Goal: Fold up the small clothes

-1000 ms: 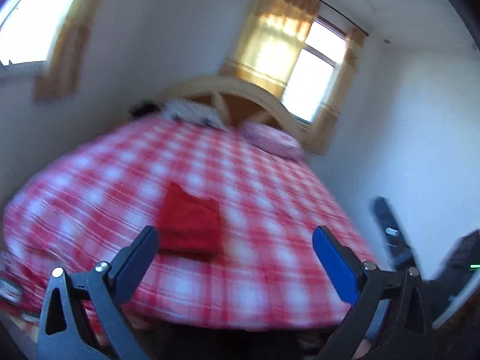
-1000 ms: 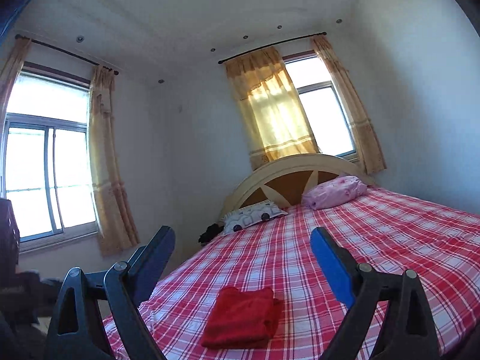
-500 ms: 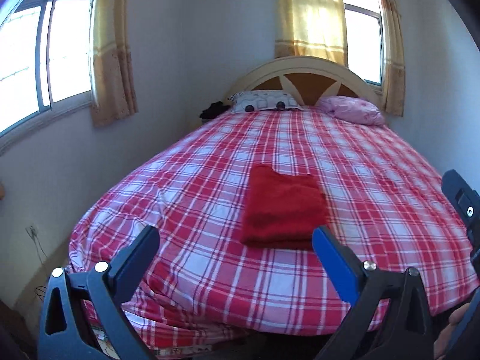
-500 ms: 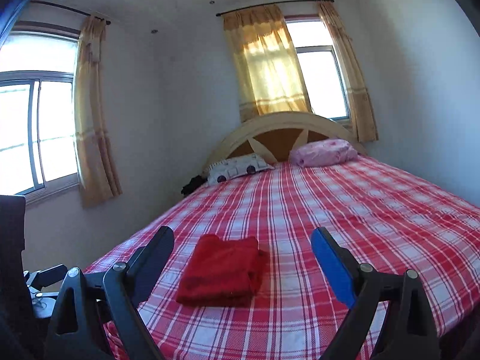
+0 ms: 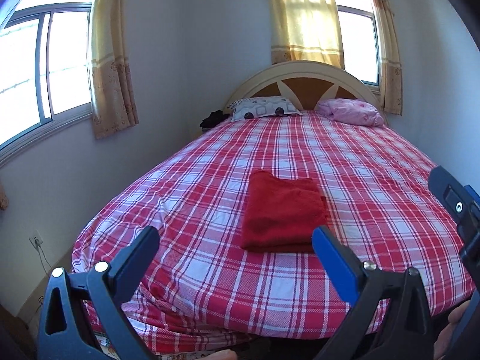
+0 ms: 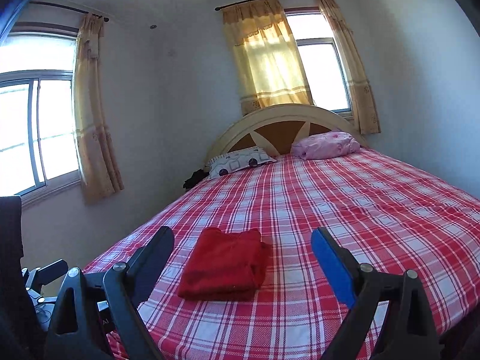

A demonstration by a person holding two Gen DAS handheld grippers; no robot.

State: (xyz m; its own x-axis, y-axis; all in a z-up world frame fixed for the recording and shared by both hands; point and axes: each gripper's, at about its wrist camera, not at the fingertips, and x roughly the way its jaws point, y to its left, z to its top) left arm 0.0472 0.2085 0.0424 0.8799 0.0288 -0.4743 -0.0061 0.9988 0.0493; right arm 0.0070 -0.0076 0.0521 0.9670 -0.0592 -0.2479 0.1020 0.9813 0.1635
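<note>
Pillows (image 5: 265, 109) beyond folded red cloth (image 5: 283, 211).

The left hand-held gripper (image 5: 235, 244) has two black plastic arms with triangular cut-outs and silver screw heads at the joints. One of its fingers (image 5: 136, 253) is dark navy, the other carries a bright blue pad (image 5: 334, 259). The right hand-held gripper (image 6: 243, 244) is built alike: black struts, round silver screws, a dark finger (image 6: 153, 256) and a blue-faced one (image 6: 333, 265), with small white lettering low on its left strut. Seen from the left one, its black body shows a small round silver fitting.
</note>
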